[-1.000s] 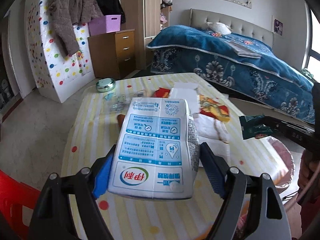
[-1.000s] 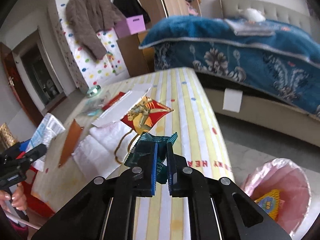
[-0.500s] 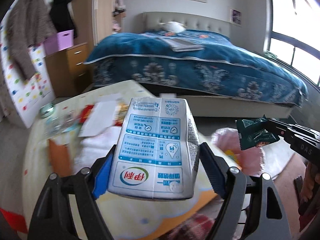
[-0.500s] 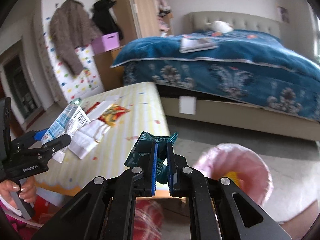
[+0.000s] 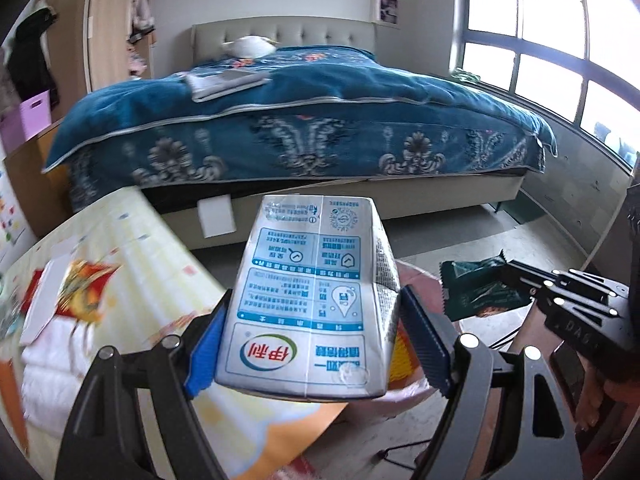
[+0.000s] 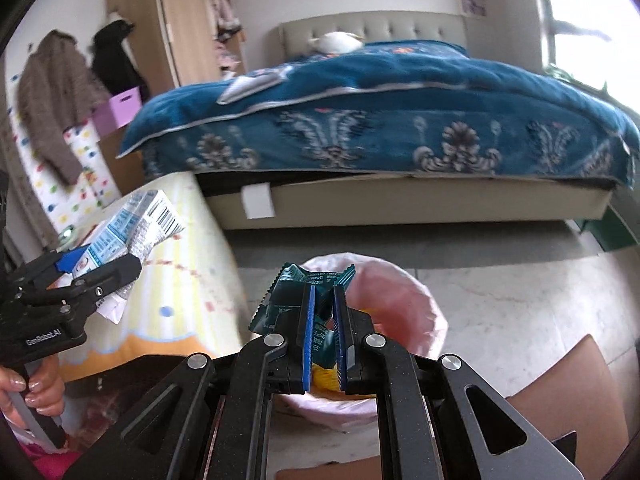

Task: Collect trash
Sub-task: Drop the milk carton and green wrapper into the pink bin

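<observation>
My left gripper (image 5: 310,344) is shut on a white and blue milk carton (image 5: 312,300), held in the air past the table's edge. It also shows at the left of the right wrist view (image 6: 132,228). My right gripper (image 6: 322,320) is shut on a dark green snack wrapper (image 6: 296,292), held just above the pink-lined trash bin (image 6: 396,304) on the floor. The wrapper also shows in the left wrist view (image 5: 476,292). Yellow trash lies in the bin (image 6: 326,376).
The table with a yellow striped cloth (image 5: 132,256) is at the left, with white paper, a red and yellow packet (image 5: 84,280) and tissue on it. A bed with a blue cover (image 6: 380,120) stands behind. A brown chair seat (image 6: 576,392) is at the lower right.
Both grippers have swung right, away from the table toward the bin. The wrapper now hangs over the bin's mouth. Both loads are still held.
</observation>
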Available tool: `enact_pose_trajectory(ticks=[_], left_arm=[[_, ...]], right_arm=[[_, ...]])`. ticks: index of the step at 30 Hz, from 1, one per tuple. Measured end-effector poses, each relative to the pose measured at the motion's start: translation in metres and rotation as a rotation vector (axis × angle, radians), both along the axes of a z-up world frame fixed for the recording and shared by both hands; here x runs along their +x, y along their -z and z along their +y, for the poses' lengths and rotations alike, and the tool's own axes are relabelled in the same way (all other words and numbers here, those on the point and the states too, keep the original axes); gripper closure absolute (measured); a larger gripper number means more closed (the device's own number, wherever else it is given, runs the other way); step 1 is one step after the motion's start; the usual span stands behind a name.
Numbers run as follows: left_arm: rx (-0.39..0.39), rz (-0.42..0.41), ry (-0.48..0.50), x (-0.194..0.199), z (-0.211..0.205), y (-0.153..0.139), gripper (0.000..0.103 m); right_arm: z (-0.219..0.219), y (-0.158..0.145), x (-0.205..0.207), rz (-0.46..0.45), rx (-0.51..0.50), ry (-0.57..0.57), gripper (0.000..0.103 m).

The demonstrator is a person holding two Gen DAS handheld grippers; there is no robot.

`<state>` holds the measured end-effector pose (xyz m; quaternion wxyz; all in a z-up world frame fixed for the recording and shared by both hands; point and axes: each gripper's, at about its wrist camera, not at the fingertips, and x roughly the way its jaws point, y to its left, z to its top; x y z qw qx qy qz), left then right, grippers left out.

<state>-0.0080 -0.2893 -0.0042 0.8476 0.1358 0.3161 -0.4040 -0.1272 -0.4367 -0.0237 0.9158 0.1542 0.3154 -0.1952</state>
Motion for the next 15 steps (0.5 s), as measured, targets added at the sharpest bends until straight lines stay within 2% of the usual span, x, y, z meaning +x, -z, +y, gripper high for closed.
enact_pose_trajectory(ticks=[9,11,12,13,15], left_arm=[[0.028,0.058,0.082,0.026,-0.066,0.019,0.024],[0.037,0.069,0.081,0.031,-0.076,0.022,0.02],[0.044,0.068,0.068,0.034,-0.078,0.024,0.013],[0.047,0.067,0.056,0.037,-0.078,0.025,0.012],[0.048,0.084,0.037,0.043,-0.072,0.027,0.012]], right_arm=[[-0.047,0.027,0.014,0.01,0.074,0.038,0.093],[-0.054,0.035,0.024,0.025,0.093,0.022,0.088],[-0.056,0.037,0.028,0.035,0.096,0.021,0.081],[-0.06,0.042,0.032,0.057,0.099,0.029,0.077],[-0.062,0.044,0.033,0.069,0.105,0.043,0.077]])
